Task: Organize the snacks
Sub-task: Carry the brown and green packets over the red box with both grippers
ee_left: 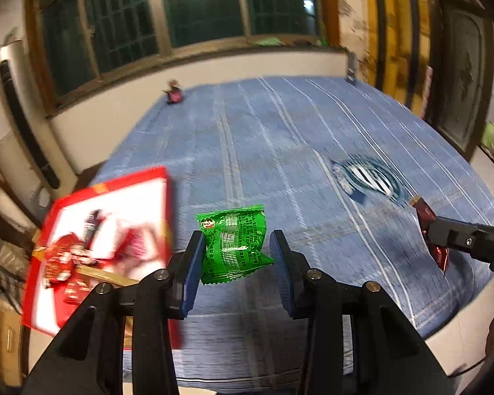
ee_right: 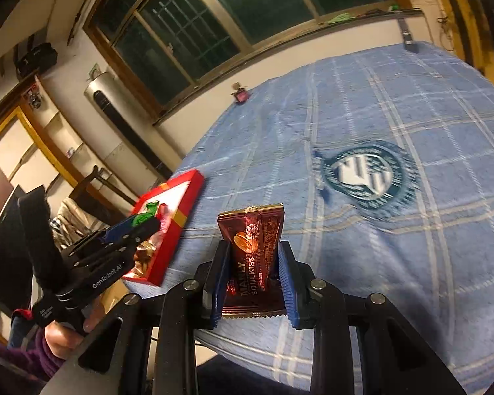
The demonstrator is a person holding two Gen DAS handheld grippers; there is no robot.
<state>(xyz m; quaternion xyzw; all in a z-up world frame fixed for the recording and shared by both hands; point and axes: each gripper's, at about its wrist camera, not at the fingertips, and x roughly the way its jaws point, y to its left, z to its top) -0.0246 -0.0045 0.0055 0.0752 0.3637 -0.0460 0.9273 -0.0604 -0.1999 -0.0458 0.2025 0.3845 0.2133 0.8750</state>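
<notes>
Nearest first: left gripper [ee_left: 235, 270], blue pads [ee_left: 192, 273] either side of a green snack packet [ee_left: 235, 243]. Packet crinkled, glossy, white print, small round logo at its upper left, serrated bottom edge. It lies against the left pad; a gap shows before the right pad in the left wrist view, so whether both pads press on it I cannot tell. Packet sits off the cloth, above it.

Right gripper [ee_right: 253, 279] clenched on a dark red-brown snack packet [ee_right: 252, 256], upright between the pads, both touching its sides. Almond picture on the front, pale lettering running up its length, crimped gold-tinted top and bottom seams. Same packet seen edge-on at 3 o'clock in the left wrist view [ee_left: 428, 227].

At 9 o'clock of the left gripper: red box [ee_left: 105, 240], open, white inside, red wrapped pieces in it, blurred. From the right wrist view the box [ee_right: 178, 227] lies at 10 o'clock, at the bed's near left edge, with the left gripper [ee_right: 138, 223] over it.

Beyond: blue checked bedspread [ee_left: 247, 138] with a round dark-teal emblem [ee_right: 367, 171]. Far edge, 12 o'clock: small magenta object [ee_right: 241, 94], too small to identify. A hand [ee_right: 66, 332] grips the left tool's handle.
</notes>
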